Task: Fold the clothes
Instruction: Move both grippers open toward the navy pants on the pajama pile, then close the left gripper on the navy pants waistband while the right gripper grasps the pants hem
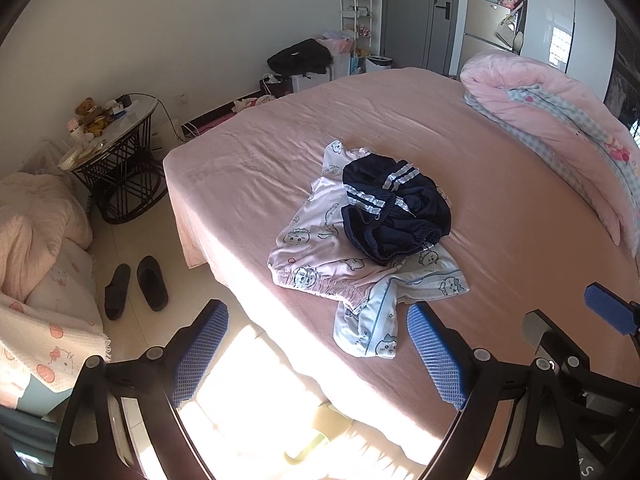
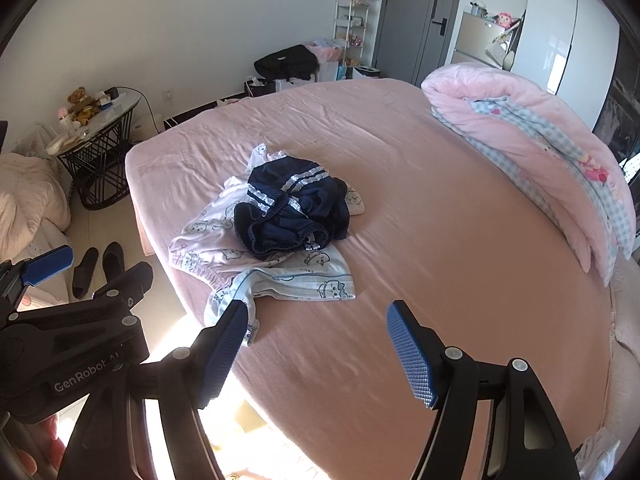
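A crumpled heap of clothes lies near the front-left edge of a pink bed (image 1: 500, 240) (image 2: 460, 260). On top sits a dark navy garment with white stripes (image 1: 394, 210) (image 2: 290, 212). Under it spread pale cartoon-print pyjamas (image 1: 320, 256) (image 2: 208, 248), and a light blue piece (image 1: 372, 328) (image 2: 312, 280) reaches toward me. My left gripper (image 1: 316, 344) hangs open over the bed's front edge, short of the heap. My right gripper (image 2: 316, 344) is open too, its left fingertip beside the light blue piece and nothing between its pads. Each gripper shows at the edge of the other's view.
A rolled pink quilt (image 1: 560, 128) (image 2: 540, 152) lies along the bed's right side. Left of the bed are dark slippers (image 1: 136, 286) on the floor, a black wire side table (image 1: 120, 168) and a pink-covered seat (image 1: 44, 260). Bags and shelves stand by the far wall.
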`<state>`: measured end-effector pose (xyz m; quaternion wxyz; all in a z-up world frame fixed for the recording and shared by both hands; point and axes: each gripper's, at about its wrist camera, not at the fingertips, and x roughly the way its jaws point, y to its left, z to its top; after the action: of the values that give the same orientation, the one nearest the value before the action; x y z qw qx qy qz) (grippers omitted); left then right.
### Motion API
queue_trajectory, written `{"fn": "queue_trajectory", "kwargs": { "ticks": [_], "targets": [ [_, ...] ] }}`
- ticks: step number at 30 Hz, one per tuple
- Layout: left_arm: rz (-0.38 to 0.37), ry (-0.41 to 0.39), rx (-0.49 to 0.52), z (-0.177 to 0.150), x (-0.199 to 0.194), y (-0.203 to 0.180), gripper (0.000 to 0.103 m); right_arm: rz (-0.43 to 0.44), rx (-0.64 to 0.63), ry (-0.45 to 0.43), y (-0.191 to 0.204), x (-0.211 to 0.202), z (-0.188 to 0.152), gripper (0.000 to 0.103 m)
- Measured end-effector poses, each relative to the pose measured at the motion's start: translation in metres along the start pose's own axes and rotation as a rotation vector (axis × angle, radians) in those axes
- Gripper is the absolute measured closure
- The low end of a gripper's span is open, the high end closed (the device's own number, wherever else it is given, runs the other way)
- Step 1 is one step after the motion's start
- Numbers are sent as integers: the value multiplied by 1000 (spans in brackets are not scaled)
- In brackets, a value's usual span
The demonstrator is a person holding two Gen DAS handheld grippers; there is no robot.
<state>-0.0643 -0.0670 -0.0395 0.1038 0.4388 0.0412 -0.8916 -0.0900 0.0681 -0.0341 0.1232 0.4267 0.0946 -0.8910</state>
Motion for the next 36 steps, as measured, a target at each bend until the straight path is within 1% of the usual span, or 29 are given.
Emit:
{"fn": "queue_trajectory", "kwargs": {
  "ticks": [5,9,12,14,16,18,21,22,25,26,28,31,34,36],
  "targets": [
    [-9,22,1,2,17,-1,11,144,34,7,-5,23,2,31],
    [-12,28,23,0,32,-4,11,173,37,15,-9,46,-1,31],
    [-15,14,31,1,45,-7,11,213,24,9,-15,58,-4,31],
    [-12,8,39,2,56,-10,11,225,2,15,-17,66,-4,31],
    [-28,23,28,5,69,-10,11,223,-15,33,-19,76,-3,31],
    [-63,31,1,8,81,-8,11,244,-9,68,-22,89,-2,31],
    [-78,40,-19,11,100,-11,11,282,55,131,-32,112,0,31],
    [-79,42,-20,13,106,-13,11,299,83,139,-36,119,1,31],
    [-67,30,11,17,121,-21,11,360,185,168,-50,142,4,31],
    [-57,28,31,18,125,-24,11,365,206,177,-54,149,6,31],
    [-51,22,73,21,134,-31,11,337,192,167,-56,158,12,31],
    [-20,4,129,24,146,-38,11,272,143,142,-56,167,19,31],
    [-3,-7,177,29,159,-43,11,253,119,141,-58,179,26,32],
    [3,3,196,34,170,-46,11,247,133,138,-61,187,28,32]
  ]
}}
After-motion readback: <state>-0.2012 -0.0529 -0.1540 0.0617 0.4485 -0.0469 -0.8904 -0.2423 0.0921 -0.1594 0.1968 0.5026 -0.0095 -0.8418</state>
